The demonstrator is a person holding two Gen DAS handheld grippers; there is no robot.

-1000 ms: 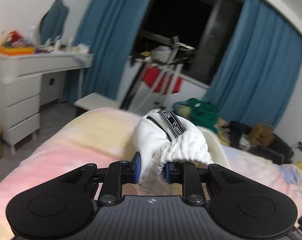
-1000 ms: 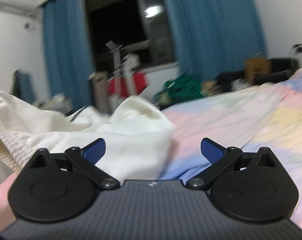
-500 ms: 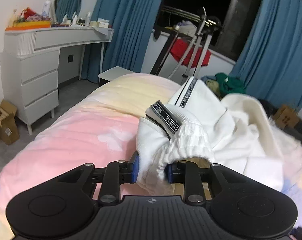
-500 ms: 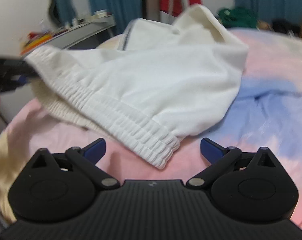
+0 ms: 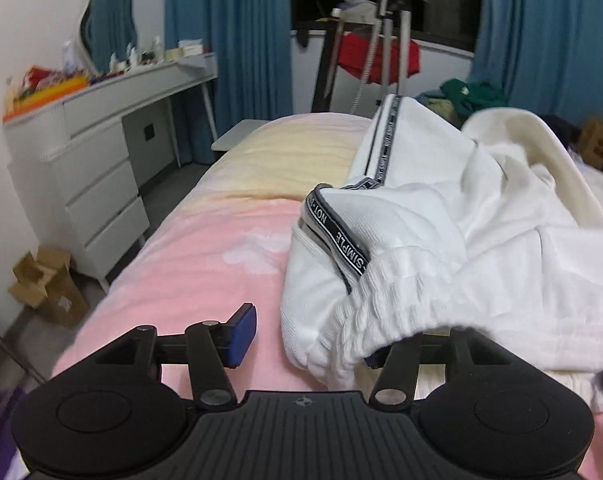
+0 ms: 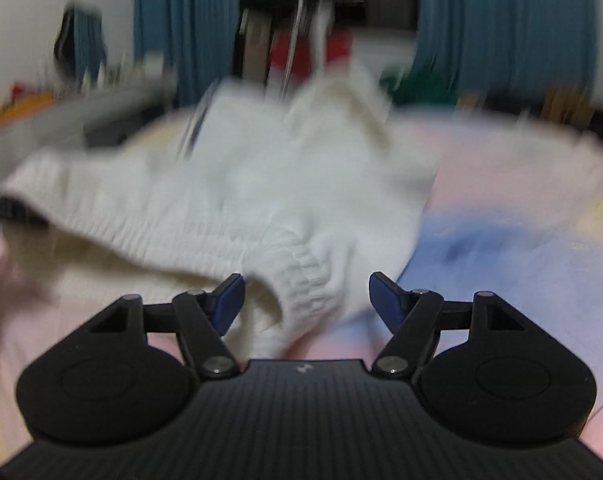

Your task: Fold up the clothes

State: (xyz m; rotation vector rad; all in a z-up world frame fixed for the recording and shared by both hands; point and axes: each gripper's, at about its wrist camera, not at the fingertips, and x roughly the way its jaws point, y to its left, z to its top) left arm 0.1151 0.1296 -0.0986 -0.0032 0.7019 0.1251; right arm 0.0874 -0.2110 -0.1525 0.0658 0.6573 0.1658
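A white garment (image 5: 441, 240) with a ribbed elastic waistband and a black lettered tape trim lies crumpled on the pink bed (image 5: 205, 264). My left gripper (image 5: 307, 340) is open; the waistband hangs between its fingers and hides the right pad. In the blurred right wrist view the same garment (image 6: 261, 192) spreads ahead, and my right gripper (image 6: 305, 300) is open with a waistband corner lying between its fingers.
A white dresser (image 5: 97, 168) with clutter stands left of the bed, with cardboard boxes (image 5: 47, 292) on the floor. A drying rack (image 5: 377, 40) with a red cloth and blue curtains (image 5: 237, 32) stand beyond the bed's far end.
My left gripper has opened and let go of the waistband, and the garment has dropped onto the bed. My right gripper has moved closer to the waistband corner.
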